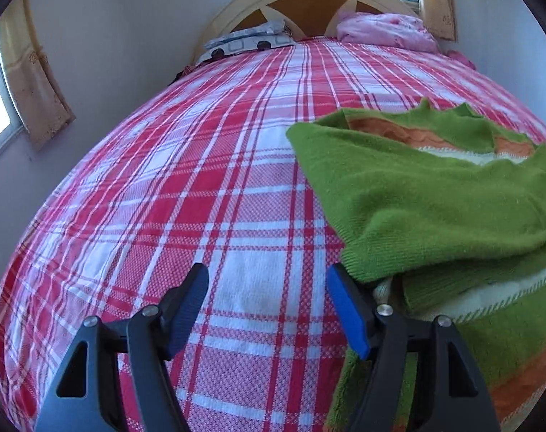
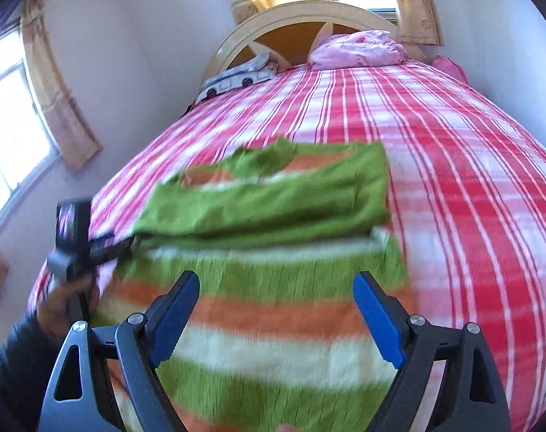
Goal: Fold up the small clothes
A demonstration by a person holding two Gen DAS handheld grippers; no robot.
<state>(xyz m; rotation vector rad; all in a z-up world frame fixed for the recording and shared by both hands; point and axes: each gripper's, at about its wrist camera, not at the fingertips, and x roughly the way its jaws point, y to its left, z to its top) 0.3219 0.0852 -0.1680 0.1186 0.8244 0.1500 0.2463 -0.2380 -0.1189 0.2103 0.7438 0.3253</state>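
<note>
A small green sweater (image 1: 434, 208) with orange and cream stripes lies partly folded on the red-and-white plaid bed (image 1: 201, 180), a green sleeve laid across its body. My left gripper (image 1: 267, 273) stands open over bare sheet at the sweater's left edge, and the knit hem lies against the outside of its right finger. In the right wrist view the sweater (image 2: 273, 288) fills the foreground. My right gripper (image 2: 276, 279) hangs open above its striped body with nothing between the pads. The left gripper (image 2: 123, 244), held by a hand (image 2: 60, 298), shows at the sweater's left side.
A curved cream headboard (image 2: 294, 18) stands at the far end of the bed. Before it lie a pink bundle (image 2: 359, 50) and a patterned pillow (image 2: 237, 75). A wall with a curtained window (image 1: 6, 82) runs along the bed's left side.
</note>
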